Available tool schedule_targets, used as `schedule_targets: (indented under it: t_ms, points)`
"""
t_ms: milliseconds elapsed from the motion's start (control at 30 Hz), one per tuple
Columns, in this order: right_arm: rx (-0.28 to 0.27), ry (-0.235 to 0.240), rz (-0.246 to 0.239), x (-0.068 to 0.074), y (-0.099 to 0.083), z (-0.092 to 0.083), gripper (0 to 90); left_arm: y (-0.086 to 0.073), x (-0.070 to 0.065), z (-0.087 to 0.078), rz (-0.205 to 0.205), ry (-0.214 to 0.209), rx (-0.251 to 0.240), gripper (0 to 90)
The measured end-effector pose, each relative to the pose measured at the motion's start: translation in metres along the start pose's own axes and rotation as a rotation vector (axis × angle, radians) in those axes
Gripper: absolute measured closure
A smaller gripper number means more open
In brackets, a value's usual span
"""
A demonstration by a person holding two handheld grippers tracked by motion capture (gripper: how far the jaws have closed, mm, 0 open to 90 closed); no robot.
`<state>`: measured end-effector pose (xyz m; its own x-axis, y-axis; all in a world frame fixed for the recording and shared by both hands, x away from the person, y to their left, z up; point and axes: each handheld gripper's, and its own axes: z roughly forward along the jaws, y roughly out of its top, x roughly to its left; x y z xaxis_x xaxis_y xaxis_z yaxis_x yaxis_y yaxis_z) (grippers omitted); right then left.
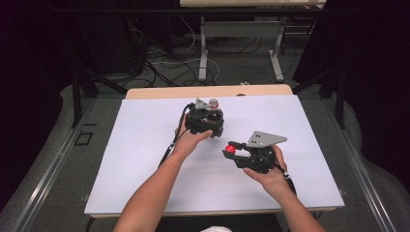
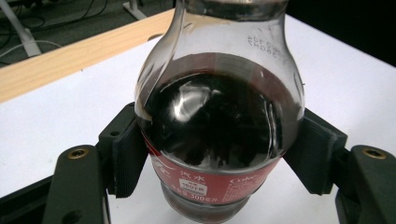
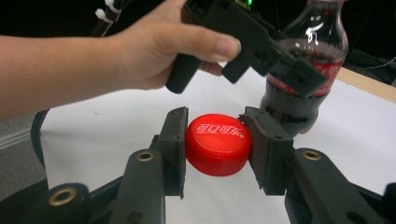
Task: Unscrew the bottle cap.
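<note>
Evidently, the work in hand was the capping or uncapping of a cola bottle (image 2: 219,135), and which of the two could not be judged from the scene. The left hand-held gripper (image 1: 207,121) was clamped on the bottle's lower belly, its ribbed pads (image 2: 128,158) pressing both sides at the red label; this low, firm hold appeared meant to keep the bottle from turning or tipping. The bottle stood upright at the middle of the white tabletop (image 1: 145,159), toward the far edge, about half full of dark liquid. Its neck was seen open at the top in the high view, though small and somewhat blurred. The right hand-held gripper (image 3: 218,144) held the red cap (image 3: 218,143) by its ribbed rim, jaws closed snugly on either side, printed top facing the camera. That gripper sat near the bottle, a little to its right and closer to the person, cap raised off the tabletop. Gripping the rim rather than the faces would allow twisting on a thread. Cap and bottle were apart, not touching.
</note>
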<state>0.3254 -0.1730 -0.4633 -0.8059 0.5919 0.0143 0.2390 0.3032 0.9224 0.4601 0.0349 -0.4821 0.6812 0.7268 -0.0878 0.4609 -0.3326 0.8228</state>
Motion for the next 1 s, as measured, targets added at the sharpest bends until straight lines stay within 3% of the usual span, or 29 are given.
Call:
schedule_targets:
  t_ms: [233, 333, 400, 500, 567, 767, 800, 900, 1000]
  points:
    - [0.034, 0.006, 0.036, -0.002, -0.017, 0.01, 60.9, -0.012, 0.006, 0.016, -0.023, 0.019, 0.004, 30.2]
    - [0.036, 0.02, 0.04, -0.002, -0.026, 0.017, 61.0, -0.016, 0.008, 0.021, -0.038, 0.009, 0.01, 30.2]
    - [0.043, 0.03, 0.045, -0.002, -0.031, 0.023, 61.0, -0.018, 0.01, 0.024, -0.028, 0.014, 0.005, 30.2]
    - [0.065, 0.044, 0.062, -0.002, -0.041, 0.034, 60.9, -0.022, 0.009, 0.026, -0.031, 0.008, -0.008, 30.1]
    - [0.076, 0.052, 0.069, -0.002, -0.047, 0.043, 61.0, -0.022, 0.009, 0.024, -0.022, 0.01, 0.011, 30.0]
    - [0.135, 0.065, 0.054, -0.004, -0.064, 0.07, 61.0, -0.025, 0.009, 0.024, -0.015, 0.003, 0.002, 29.3]
    - [0.164, 0.076, 0.063, -0.004, -0.064, 0.072, 61.0, -0.025, 0.008, 0.024, -0.014, 0.004, 0.005, 29.2]
    - [0.157, 0.074, 0.058, -0.007, -0.068, 0.082, 61.0, -0.025, 0.008, 0.024, -0.007, 0.004, 0.008, 28.9]
    - [0.19, 0.08, 0.076, -0.007, -0.07, 0.089, 61.0, -0.026, 0.008, 0.025, -0.009, 0.004, 0.01, 27.8]
